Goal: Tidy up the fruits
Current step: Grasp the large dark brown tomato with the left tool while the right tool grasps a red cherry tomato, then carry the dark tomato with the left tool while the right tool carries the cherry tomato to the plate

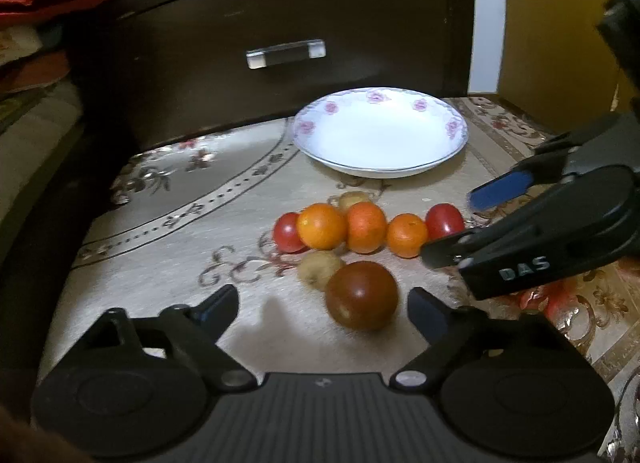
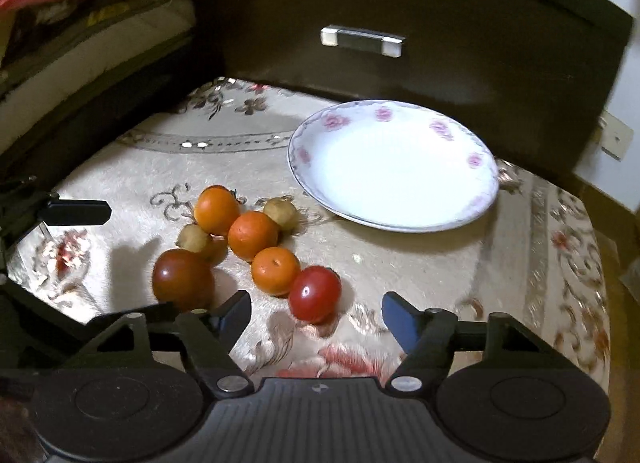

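Eight small fruits are clustered on the floral cloth (image 1: 160, 263) in front of an empty flower-rimmed plate (image 1: 304, 127), which is set against a dark drawer front (image 1: 240, 15). Three orange fruits are lined up in a touching row: left (image 1: 321, 225), middle (image 1: 366, 227), right (image 1: 407, 234). A red tomato (image 1: 289, 232) is seen at the row's left end and a second red tomato (image 2: 315, 294) at its right end. Two tan fruits are noted, one behind the row (image 1: 354, 199), one in front (image 1: 319, 268). A large dark tomato (image 1: 361, 295) lies nearest, touching the front tan fruit. Left gripper (image 1: 323, 305) is held with jaws wide; the dark tomato sits between the fingertips, closer to the right finger, with no pad contact seen. Right gripper (image 2: 316, 317) is held at a narrower gap, still not clamped on anything; the second red tomato lies just ahead of the gap, near the middle, pads apart from it. From the left wrist view, the right gripper's lower finger tip is seen just beside that tomato; contact cannot be told.
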{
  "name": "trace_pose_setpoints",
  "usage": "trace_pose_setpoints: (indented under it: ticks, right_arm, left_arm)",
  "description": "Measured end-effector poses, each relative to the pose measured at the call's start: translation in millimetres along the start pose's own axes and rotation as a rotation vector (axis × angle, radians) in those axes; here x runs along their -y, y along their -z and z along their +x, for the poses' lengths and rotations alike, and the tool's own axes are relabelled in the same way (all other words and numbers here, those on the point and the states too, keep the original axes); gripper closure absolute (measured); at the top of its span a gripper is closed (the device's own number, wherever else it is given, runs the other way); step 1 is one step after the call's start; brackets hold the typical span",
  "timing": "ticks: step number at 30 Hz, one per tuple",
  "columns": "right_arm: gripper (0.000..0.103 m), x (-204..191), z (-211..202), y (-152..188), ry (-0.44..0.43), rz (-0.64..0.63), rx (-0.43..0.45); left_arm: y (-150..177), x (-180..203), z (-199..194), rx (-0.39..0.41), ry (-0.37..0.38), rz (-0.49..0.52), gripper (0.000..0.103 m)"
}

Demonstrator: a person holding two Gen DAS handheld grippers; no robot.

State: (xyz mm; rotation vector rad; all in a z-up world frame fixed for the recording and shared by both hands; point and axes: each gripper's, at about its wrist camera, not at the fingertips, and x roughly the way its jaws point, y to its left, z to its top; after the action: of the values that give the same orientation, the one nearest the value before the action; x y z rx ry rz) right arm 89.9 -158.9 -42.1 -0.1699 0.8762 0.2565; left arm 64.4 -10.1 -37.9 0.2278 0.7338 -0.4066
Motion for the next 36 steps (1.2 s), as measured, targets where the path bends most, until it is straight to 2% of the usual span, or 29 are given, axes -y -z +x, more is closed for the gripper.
trace_pose_setpoints:
  ticks: [3, 5, 7, 8, 11, 15, 24, 36]
  right_arm:
    - [0.059, 2, 10, -2, -0.036, -0.006, -0.037]
    - [0.060, 2, 11, -2, -0.038, -0.023, -0.038]
    - [0.060, 1, 11, -2, -0.036, -0.043, -0.040]
    - [0.060, 1, 11, -2, -0.037, -0.042, -0.040]
    - [0.071, 4, 9, -2, -0.025, -0.031, -0.036]
    - [0.073, 7, 8, 0, -0.027, -0.011, -0.037]
    - [0.073, 15, 1, -4, -0.024, 0.040, -0.017]
    - [0.073, 25, -4, -16, -0.032, 0.096, 0.020]
  left_arm:
    - [-1, 1, 7, -0.012, 0.030, -0.014, 0.023]
    - [-2, 0, 15, -0.033, 0.056, -0.029, 0.030]
    - [-1, 0, 20, -0.054, 0.084, -0.041, 0.040]
    - [-1, 0, 21, -0.054, 0.093, -0.049, 0.041]
    - [-3, 1, 21, -0.054, 0.091, -0.055, 0.046]
    - [-4, -1, 20, -0.059, 0.105, -0.063, 0.054]
    - [-4, -4, 13, -0.077, 0.135, -0.068, 0.056]
    - [-19, -15, 5, -0.053, 0.171, -0.138, 0.056]
